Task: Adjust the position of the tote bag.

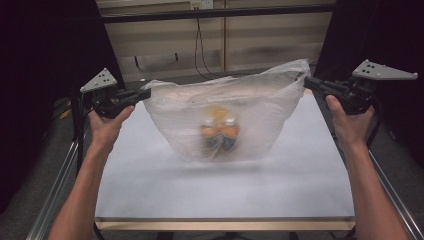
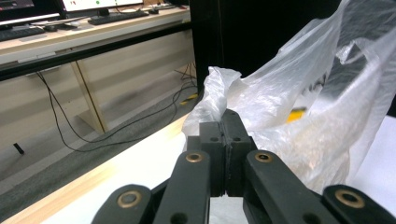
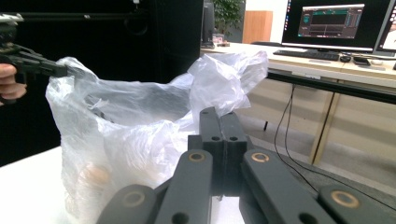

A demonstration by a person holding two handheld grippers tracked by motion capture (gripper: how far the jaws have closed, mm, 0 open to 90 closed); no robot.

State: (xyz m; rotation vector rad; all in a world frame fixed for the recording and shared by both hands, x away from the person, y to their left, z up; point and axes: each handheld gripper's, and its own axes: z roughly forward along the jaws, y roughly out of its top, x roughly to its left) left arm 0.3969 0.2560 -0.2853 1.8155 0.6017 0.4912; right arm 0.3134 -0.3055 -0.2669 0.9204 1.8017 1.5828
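The plastic bag [image 1: 227, 117] hung over the middle of the white table [image 1: 150, 190], stretched wide between your two tools, with its bottom at or just above the tabletop; whether it rested there you could not have told from these views. Inside the bag, low down at its centre, sat a few small items [image 1: 219, 134] in orange and yellow, blurred by the film, possibly little bottles with pale caps. Your left gripper [image 1: 145, 93] was clenched on the bag's left upper corner, and in the left gripper view its jaws stood pressed together with a bunch of film [image 2: 219, 93] crumpled up just beyond their tips. Your right gripper [image 1: 307, 82] was likewise clamped on the bag's right upper corner, where the right gripper view showed the pinched film [image 3: 224, 79] rising in a puff above the closed jaws, and your left gripper [image 3: 60, 70] gripping the far rim across the bag's open mouth. Holding the two corners apart like this likely kept the mouth open and the load centred, so the contents hung at the lowest point instead of tipping to one side. Your hands sat well out from the bag on either side, level with its rim. Beyond the bag, behind the table, ran a pale wall panel with a dark cable [image 1: 200, 45] hanging down it.
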